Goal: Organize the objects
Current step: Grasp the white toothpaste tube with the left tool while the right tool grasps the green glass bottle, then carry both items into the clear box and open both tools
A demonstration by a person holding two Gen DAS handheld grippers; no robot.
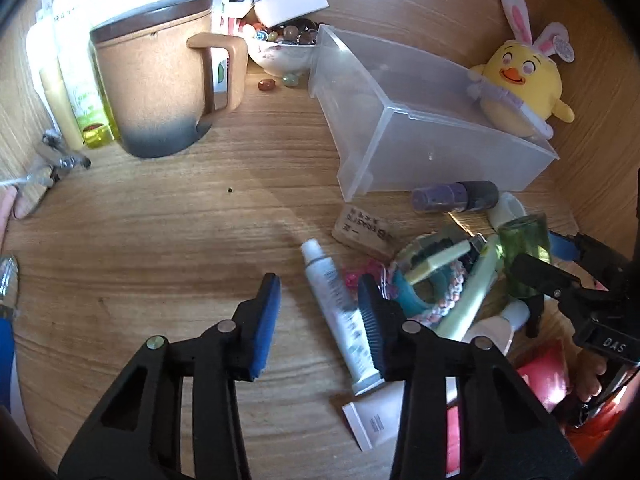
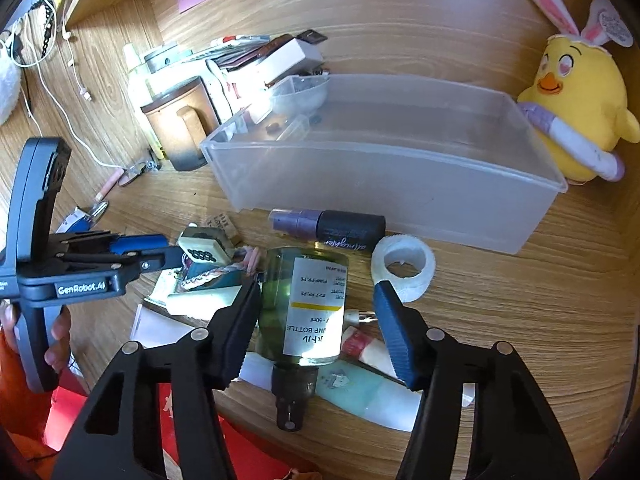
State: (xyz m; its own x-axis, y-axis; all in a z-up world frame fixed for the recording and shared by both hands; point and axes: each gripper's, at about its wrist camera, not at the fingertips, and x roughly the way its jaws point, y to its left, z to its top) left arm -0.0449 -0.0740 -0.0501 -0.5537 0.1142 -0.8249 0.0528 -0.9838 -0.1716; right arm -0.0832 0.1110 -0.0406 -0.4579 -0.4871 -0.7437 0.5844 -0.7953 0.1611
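— Where were the two claws when you looked over?

— Both were low over the clutter at the near edge of the wooden surface (image 2: 500, 280). The right claw (image 2: 316, 320) straddled the green translucent plastic pump bottle with the white label (image 2: 308, 304), which lay on its side with its black pump head at six o'clock, toward the person. The left pad seemed to touch the bottle's wall; the right pad stood clear of it, so the claw was part-spread and not yet pinching.

— And the left claw?

— The left claw (image 1: 316, 316) was half spread over the slim white squeeze tube with grey print (image 1: 340, 320). The tube lay between the fingers, cap at twelve o'clock, close against the right pad, and I couldn't tell whether that pad touched it. The left pad was well clear. Nothing was gripped.

— Where would they go?

— Probably into the clear rectangular plastic bin (image 2: 384, 168) at twelve o'clock, just beyond the dark purple spray bottle (image 2: 328, 224).

— How would they handle?

— I'd say the bottle was light, rigid and smooth, so it could roll or slip; take it across the labelled middle. The tube looked soft and would dent, so pinch mid-body, gently.
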